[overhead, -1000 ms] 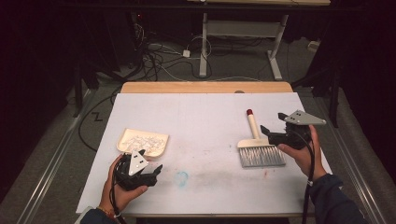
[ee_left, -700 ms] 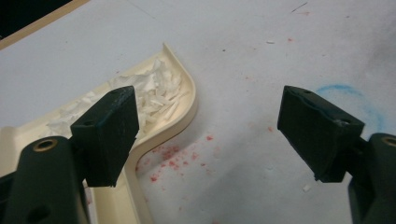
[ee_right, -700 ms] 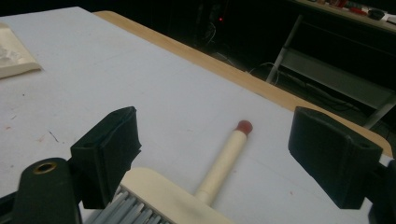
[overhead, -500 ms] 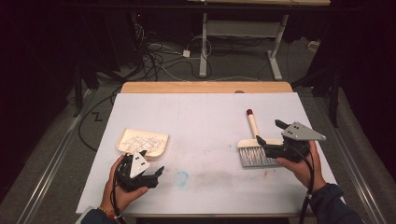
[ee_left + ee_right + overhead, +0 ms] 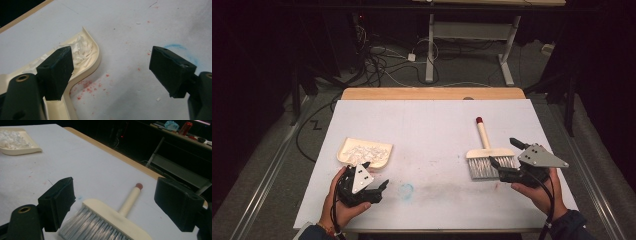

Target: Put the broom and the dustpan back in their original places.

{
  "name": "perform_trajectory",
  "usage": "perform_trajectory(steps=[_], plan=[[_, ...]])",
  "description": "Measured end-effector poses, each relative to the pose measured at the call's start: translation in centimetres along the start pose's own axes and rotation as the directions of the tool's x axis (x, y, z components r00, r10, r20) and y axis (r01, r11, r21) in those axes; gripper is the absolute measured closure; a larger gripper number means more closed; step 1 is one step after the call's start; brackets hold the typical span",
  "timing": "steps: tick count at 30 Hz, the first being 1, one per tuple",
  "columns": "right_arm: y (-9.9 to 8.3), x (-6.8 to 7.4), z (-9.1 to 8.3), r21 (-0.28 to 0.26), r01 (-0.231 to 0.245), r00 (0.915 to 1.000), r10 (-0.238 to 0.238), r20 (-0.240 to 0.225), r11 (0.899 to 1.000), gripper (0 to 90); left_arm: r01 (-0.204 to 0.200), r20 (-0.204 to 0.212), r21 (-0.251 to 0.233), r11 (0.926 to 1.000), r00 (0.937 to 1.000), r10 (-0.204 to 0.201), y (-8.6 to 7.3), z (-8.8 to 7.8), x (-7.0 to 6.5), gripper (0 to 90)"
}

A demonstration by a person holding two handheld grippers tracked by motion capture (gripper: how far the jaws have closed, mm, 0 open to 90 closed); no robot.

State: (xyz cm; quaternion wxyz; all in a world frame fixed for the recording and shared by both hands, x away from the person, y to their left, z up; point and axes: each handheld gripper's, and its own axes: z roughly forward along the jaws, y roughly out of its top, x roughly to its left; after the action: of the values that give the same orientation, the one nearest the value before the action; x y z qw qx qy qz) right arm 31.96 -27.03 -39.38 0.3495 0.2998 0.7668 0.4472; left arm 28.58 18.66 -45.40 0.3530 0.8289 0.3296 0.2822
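Left gripper (image 5: 378, 188): jaws spread wide, holding nothing, low over the white table cover (image 5: 432, 130) at its near left edge; one jaw overlaps the rim of the dustpan (image 5: 96, 58) in the left gripper view.

Right gripper (image 5: 504, 161): jaws spread wide, empty, just beside the bristles of the brush (image 5: 486, 155).

Brush: cream head, grey bristles, red-tipped handle pointing away, lying flat.

Dustpan: cream, holding white shreds (image 5: 364, 151), near left.

Red specks (image 5: 87, 86) beside the dustpan; a blue smudge (image 5: 406, 189) nearby.

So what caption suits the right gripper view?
Open right tool poised over a cream brush on the white table.
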Motion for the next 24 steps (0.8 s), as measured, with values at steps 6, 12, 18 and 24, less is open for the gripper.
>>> perform_trajectory(steps=[6,12,18,24], plan=[[-0.7,0.2,-0.7,0.001,0.013,0.9999,-0.013,-0.001,1.0,16.9,-0.011,0.005,0.004,0.9999,0.9999,0.011,0.0,0.1,-0.2,18.7],[-1.5,0.6,-1.1,0.011,0.03,0.9996,-0.03,0.002,0.999,16.8,-0.023,0.013,0.002,0.9997,0.9996,0.023,0.1,0.2,-0.3,18.7],[-2.6,0.9,-1.3,0.009,0.044,0.999,-0.044,-0.003,0.999,16.9,-0.025,0.024,-0.001,0.9997,0.9994,0.025,0.1,0.2,-0.6,18.7],[-4.2,1.2,-1.4,0.017,0.039,0.9992,-0.039,-0.01,0.999,16.9,-0.034,0.029,-0.002,0.9994,0.999,0.034,0.0,0.4,-0.9,18.7]])
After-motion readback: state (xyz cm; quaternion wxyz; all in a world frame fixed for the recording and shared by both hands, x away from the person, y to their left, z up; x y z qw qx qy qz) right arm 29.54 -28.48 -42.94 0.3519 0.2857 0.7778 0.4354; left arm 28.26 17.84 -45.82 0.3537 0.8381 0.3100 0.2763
